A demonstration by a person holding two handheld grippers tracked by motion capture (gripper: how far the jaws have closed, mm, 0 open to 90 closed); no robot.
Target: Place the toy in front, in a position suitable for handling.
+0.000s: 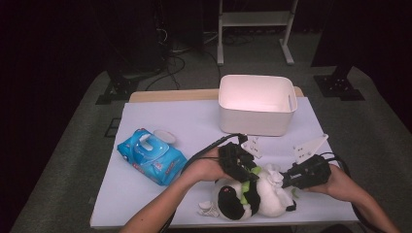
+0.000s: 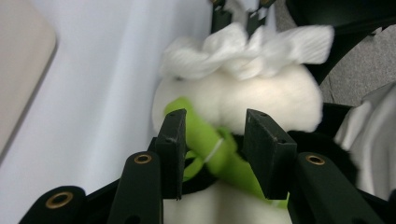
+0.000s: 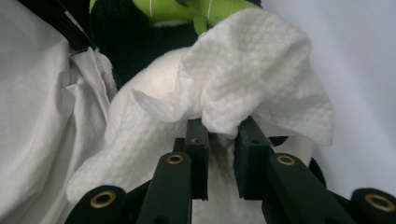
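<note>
High view showed the left gripper (image 1: pixel 241 171), jaws parted around the green scarf (image 2: pixel 212 148), steadying the plush panda (image 1: pixel 252 196) at six o'clock while the right gripper (image 1: pixel 286 179) pinched a wipe (image 3: pixel 252 88) to clean it.

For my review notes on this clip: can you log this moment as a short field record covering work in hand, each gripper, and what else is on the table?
work: wiping a plush panda with a white wipe
right gripper: shut on the wipe, pressed to the toy's white belly
left gripper: open, jaws astride the toy's green scarf
toy position: lying at the table's near edge
wipes pack: blue, left of the toy
bin: white, at the far side
</note>
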